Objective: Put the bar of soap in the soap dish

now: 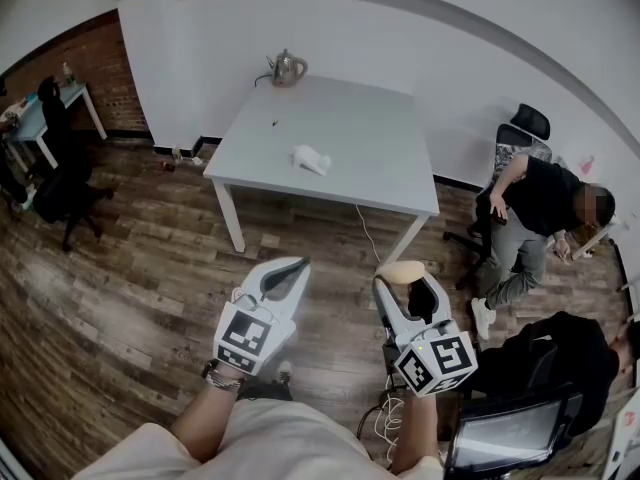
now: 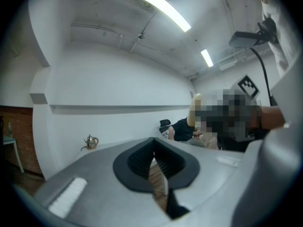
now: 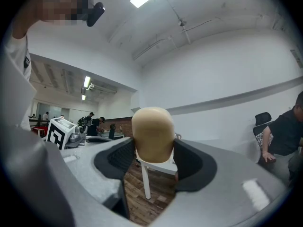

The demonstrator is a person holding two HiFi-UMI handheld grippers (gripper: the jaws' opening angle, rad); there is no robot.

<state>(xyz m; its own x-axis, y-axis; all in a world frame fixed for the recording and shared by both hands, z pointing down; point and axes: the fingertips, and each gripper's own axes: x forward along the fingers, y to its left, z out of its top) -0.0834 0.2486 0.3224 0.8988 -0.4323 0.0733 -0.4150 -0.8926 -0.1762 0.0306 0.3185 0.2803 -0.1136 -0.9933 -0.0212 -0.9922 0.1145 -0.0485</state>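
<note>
In the lower middle of the head view, two grippers are held over the wood floor, one in each of the person's hands. The left gripper has its jaws drawn together with only a thin slit between them; its own view shows nothing caught there. The right gripper is clamped on the one bar of soap, a rounded beige block. In the right gripper view the bar of soap stands upright between the two dark pads, its top rising above them.

In the upper middle of the head view stands one white table, well apart from both grippers. Two things stand out on it: a metal kettle at its far edge, and one small white soap dish nearer the middle, too small to make out closely.

At the right edge one person in a black shirt sits leaning forward on a chair. At the left, one black office chair stands beside a second, light table in the upper left corner.
</note>
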